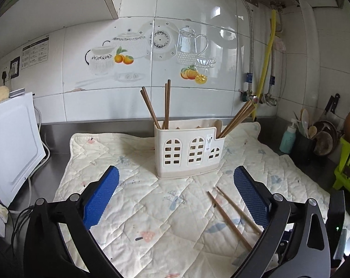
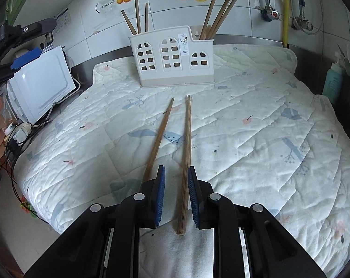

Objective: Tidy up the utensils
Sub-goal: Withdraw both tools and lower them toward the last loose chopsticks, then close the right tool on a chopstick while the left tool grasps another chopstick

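Right gripper (image 2: pixel 175 183) spread around one chopstick (image 2: pixel 186 153), long axis toward the holder (image 2: pixel 172 58); left gripper (image 1: pixel 175 185) spread.

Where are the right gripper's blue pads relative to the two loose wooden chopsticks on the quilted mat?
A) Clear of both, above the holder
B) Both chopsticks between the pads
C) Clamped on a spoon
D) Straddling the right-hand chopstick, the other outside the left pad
D: in the right wrist view, the right gripper has one loose wooden chopstick running between its blue pads, while the other wooden chopstick lies outside the left pad on the quilted mat.
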Demonstrator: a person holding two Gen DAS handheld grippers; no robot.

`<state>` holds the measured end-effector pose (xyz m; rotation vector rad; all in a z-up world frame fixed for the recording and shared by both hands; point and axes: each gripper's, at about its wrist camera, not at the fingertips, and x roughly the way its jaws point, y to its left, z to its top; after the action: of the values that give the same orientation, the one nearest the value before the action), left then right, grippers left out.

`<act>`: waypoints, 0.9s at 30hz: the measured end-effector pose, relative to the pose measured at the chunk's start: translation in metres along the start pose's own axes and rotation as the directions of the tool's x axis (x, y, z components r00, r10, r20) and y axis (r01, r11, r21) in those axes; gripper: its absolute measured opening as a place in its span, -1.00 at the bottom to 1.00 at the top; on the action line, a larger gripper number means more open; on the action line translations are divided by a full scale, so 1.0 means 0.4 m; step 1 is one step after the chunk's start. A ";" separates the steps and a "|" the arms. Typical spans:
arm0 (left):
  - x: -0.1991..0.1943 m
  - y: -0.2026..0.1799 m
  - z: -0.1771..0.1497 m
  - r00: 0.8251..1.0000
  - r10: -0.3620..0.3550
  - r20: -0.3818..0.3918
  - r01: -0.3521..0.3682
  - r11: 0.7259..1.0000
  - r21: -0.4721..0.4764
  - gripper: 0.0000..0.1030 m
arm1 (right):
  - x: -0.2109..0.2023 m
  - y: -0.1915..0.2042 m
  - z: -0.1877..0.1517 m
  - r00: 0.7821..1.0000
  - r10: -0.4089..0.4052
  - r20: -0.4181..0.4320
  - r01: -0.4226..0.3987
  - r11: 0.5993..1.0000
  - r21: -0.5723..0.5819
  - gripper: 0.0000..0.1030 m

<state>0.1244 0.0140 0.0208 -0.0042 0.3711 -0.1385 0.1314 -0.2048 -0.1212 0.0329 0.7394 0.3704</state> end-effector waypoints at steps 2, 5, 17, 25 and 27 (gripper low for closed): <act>-0.003 -0.006 -0.018 1.000 0.005 -0.015 -0.005 1.000 0.015 0.90 | 0.009 -0.001 0.000 1.000 -0.003 -0.001 0.003 1.000 0.004 -0.62; -0.001 -0.007 -0.040 0.999 0.006 -0.037 -0.006 1.000 0.008 0.90 | 0.017 -0.004 0.001 1.000 0.002 -0.001 -0.002 1.000 0.022 -0.62; 0.022 0.008 -0.123 0.992 0.015 -0.128 -0.019 0.999 -0.034 0.90 | 0.034 -0.020 -0.015 1.000 -0.015 -0.007 0.016 0.998 0.055 -0.76; 0.036 -0.024 -0.177 0.983 -0.016 -0.183 0.009 0.999 -0.036 0.90 | 0.011 -0.031 -0.010 0.999 -0.026 0.022 0.025 0.998 0.063 -0.87; 0.038 -0.043 -0.191 0.980 -0.025 -0.197 0.018 0.999 -0.039 0.90 | -0.003 -0.037 -0.007 0.999 -0.027 0.035 0.025 0.997 0.066 -0.87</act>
<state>0.1085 -0.0034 -0.0555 -0.0315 0.5721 -0.1539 0.1333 -0.2194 -0.1249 0.0918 0.7159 0.3200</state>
